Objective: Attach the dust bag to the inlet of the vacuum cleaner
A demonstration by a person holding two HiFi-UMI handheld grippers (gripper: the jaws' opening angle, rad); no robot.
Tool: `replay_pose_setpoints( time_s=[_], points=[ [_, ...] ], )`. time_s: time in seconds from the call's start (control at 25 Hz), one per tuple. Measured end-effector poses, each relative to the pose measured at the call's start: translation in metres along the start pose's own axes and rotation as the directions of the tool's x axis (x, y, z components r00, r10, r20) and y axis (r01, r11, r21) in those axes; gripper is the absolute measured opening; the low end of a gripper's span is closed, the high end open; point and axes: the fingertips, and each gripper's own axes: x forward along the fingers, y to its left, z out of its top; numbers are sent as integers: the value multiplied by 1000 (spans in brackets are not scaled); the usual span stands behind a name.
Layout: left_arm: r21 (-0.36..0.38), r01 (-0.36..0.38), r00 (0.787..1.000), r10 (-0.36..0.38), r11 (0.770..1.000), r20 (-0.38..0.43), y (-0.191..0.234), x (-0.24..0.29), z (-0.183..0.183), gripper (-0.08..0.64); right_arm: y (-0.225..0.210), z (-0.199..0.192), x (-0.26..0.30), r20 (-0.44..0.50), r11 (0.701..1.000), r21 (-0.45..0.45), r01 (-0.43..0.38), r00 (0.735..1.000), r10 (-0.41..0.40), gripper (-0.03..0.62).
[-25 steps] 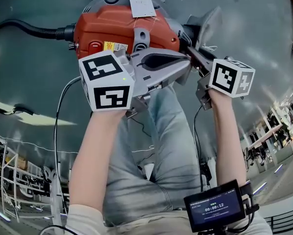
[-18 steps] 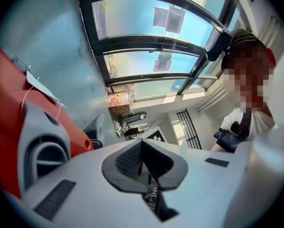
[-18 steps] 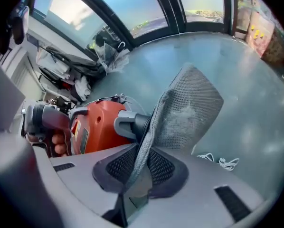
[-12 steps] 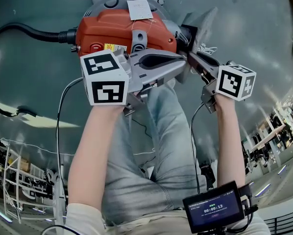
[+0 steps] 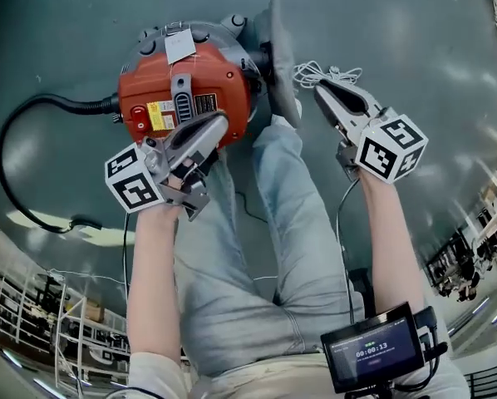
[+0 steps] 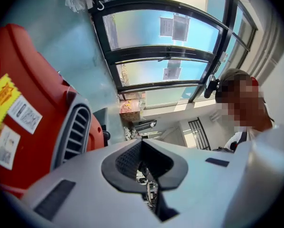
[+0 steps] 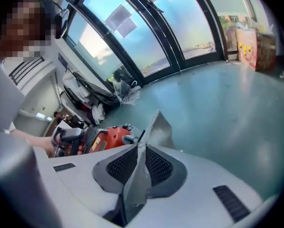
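Timer 00:00:13 stood on the small screen [image 5: 376, 355] by the person's waist, print on the yellow label [image 5: 159, 115] of the red vacuum cleaner [image 5: 223, 77] was too small to read, likewise its white tag [image 5: 179, 46], paper sheets [image 6: 173, 27] on the window were illegible

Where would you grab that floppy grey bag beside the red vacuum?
Probably its thin free edge, from the side away from the vacuum cleaner. The dust bag is a limp sheet standing edge-up, so a flat pinch suits it; the right gripper pinches it that way.
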Motion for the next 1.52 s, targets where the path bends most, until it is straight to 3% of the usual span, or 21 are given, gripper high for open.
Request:
replay_pose_setpoints(
  time_s=[0.12,0.2,0.28,0.36,0.52,0.72,0.84,0.96,1.08,1.2,1.28,1.4,1.48,1.52],
  points=[
    [-36,-40,999,41,999,34,3,-1,-1,5,9,7,39,-196,997,3,-76,978,76,60],
    [-53,-62,996,65,997,59,4,-1,-1,5,12,-9,54,-339,997,-78,-12,941,-15,60],
    [-68,-69,994,74,995,80,1,0,-2,5,8,-28,51,-372,989,-124,81,920,-123,60],
    [-78,-60,994,67,995,92,-3,0,-2,5,8,-48,49,-363,987,-103,127,919,-156,58],
    [-86,-67,993,75,994,88,0,-3,0,5,18,-68,56,-322,993,-14,116,940,-114,29],
    [-87,-70,993,78,994,92,4,-2,5,5,34,-61,50,-273,998,-57,27,961,-41,32],
    [-40,-54,994,58,998,94,-11,4,13,5,37,-31,12,-114,999,22,-34,993,36,32],
    [73,-54,996,49,996,80,-50,8,21,5,57,3,-38,70,986,70,-153,986,148,32],
    [147,-61,994,47,987,99,-102,17,20,5,94,44,-90,217,955,26,-297,934,284,31],
    [236,-57,995,37,970,88,-166,34,18,5,132,95,-143,322,937,-75,-340,881,346,31],
    [354,-34,999,24,935,31,-232,47,17,5,175,138,-187,372,911,-138,-390,832,412,31],
    [521,39,998,-8,852,-62,-333,60,5,5,250,187,-254,403,844,-226,-487,742,536,31],
    [581,79,996,-40,810,-80,-366,63,-3,5,281,193,-271,377,796,-291,-530,701,605,32],
    [593,96,995,-60,800,-79,-378,62,-6,5,293,192,-276,362,775,-317,-547,686,631,32]
  ],
)
